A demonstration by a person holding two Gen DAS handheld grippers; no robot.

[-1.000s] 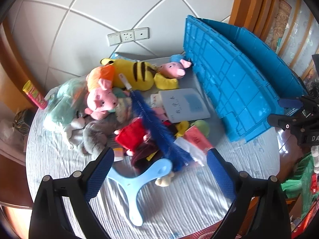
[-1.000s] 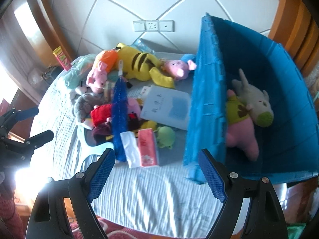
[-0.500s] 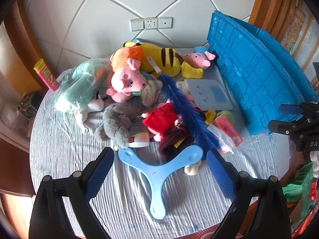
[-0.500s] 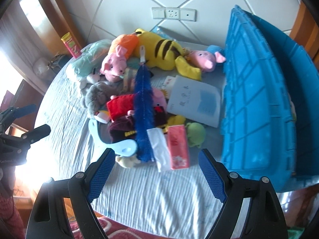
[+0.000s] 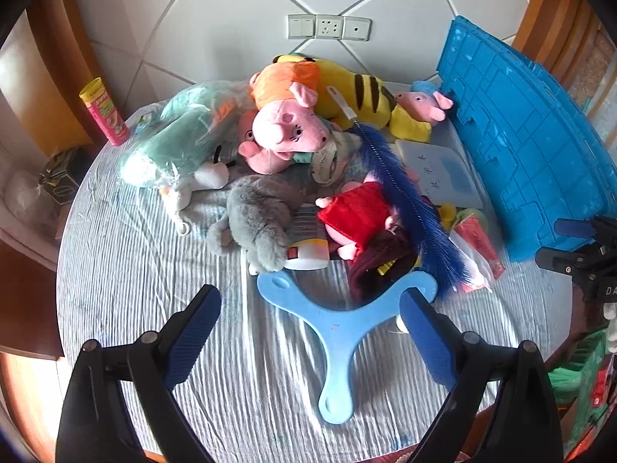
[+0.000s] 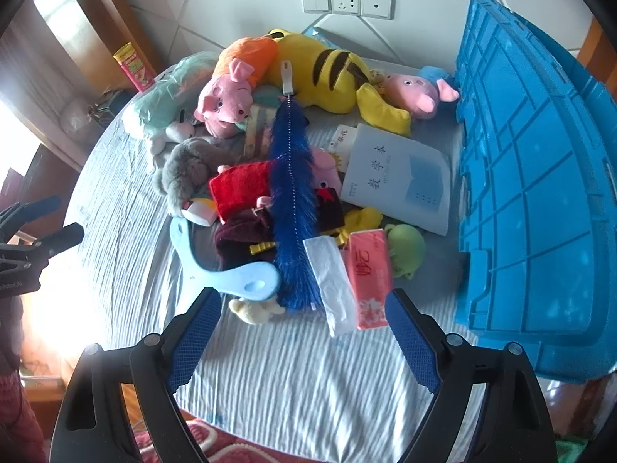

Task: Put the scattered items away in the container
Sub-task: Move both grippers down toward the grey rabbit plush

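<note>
A pile of toys lies on the round table: a pink pig plush (image 5: 289,131), a yellow striped plush (image 6: 327,73), a grey plush (image 5: 258,223), a long blue brush (image 6: 293,200), a light blue three-armed disc (image 5: 339,328), a notebook (image 6: 401,177) and a red tissue pack (image 6: 366,277). The blue crate (image 6: 532,177) stands at the right. My left gripper (image 5: 308,332) is open and empty above the disc. My right gripper (image 6: 300,335) is open and empty in front of the brush tip and tissue pack.
The table has a striped white cloth (image 5: 135,270). A yellow and pink can (image 5: 104,115) stands at its far left edge. A wall with sockets (image 6: 347,2) is behind. Wooden furniture flanks the table on the left.
Both grippers have swung left, away from the crate. The crate's inside, with plush toys in it, has gone out of the right wrist view. Both stay open.
</note>
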